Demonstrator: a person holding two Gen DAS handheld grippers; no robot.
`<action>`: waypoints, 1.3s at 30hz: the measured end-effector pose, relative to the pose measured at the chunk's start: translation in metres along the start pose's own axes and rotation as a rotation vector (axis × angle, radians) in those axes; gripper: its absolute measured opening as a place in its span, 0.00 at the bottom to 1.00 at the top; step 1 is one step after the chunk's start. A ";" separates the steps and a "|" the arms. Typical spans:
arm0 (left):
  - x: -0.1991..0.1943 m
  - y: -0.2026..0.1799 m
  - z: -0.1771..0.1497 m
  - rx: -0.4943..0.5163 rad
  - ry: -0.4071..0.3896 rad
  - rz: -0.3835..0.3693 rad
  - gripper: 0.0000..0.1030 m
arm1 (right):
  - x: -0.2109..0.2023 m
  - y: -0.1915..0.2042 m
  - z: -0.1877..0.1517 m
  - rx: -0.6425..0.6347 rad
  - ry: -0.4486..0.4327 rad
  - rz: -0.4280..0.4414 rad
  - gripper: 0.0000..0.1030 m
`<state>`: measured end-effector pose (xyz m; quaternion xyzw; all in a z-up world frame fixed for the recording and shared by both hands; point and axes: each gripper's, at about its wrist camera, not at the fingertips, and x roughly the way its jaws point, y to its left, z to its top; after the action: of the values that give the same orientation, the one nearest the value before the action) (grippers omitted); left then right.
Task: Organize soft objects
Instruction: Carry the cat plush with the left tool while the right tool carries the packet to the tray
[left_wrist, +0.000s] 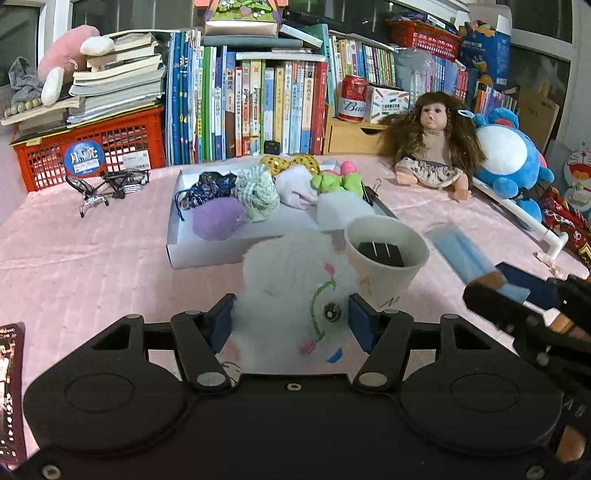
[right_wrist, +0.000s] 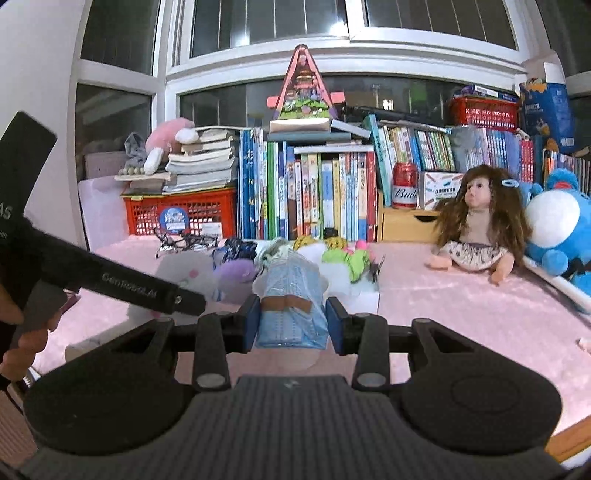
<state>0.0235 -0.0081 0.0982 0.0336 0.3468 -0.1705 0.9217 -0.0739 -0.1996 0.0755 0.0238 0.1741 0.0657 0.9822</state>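
1. We see a tabletop (left_wrist: 92, 266) covered in pale pink cloth; its far edge is lined with upright books (left_wrist: 255, 107), a red crate (left_wrist: 99, 147) under a pile of books at the far left, and a wooden drawer box (left_wrist: 351, 136) carrying a red can (left_wrist: 354, 98).
2. Behind the books we note tall windows (right_wrist: 258, 29) with white frames and dark panes.
3. A shallow white tray (left_wrist: 207, 251) lies near the middle of the tabletop, holding a purple puff (left_wrist: 218, 221), a checked cloth bundle (left_wrist: 258, 192), a dark patterned pouch (left_wrist: 207, 186) and a green bow (left_wrist: 336, 182).
4. The left gripper (left_wrist: 290, 317) is about half open, its blue pads pressed into the sides of a white plush toy (left_wrist: 291, 273) just short of the tray's near wall.
5. A white paper cup (left_wrist: 388, 254) stands beside the plush, touching it, with a dark object inside.
6. The right gripper (right_wrist: 291, 321) is nearly closed on a pack of blue face masks (right_wrist: 290, 295), held above the tabletop on the near side of the tray.
7. A long-haired doll (left_wrist: 432, 147) sits toward the far right corner, a blue plush (left_wrist: 509, 158) beside it.
8. Spectacles (left_wrist: 107, 184) lie toward the far left, in front of the crate.
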 end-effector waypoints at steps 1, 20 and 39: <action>0.000 0.001 0.002 -0.002 -0.003 0.001 0.60 | 0.001 -0.002 0.002 0.003 -0.005 -0.002 0.42; 0.019 0.041 0.052 -0.078 -0.004 0.040 0.60 | 0.042 -0.031 0.034 0.030 -0.016 -0.006 0.42; 0.068 0.048 0.091 -0.061 0.054 0.084 0.60 | 0.104 -0.017 0.077 -0.095 0.078 0.080 0.43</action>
<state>0.1441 0.0008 0.1198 0.0247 0.3746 -0.1200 0.9191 0.0516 -0.2039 0.1108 -0.0183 0.2080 0.1140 0.9713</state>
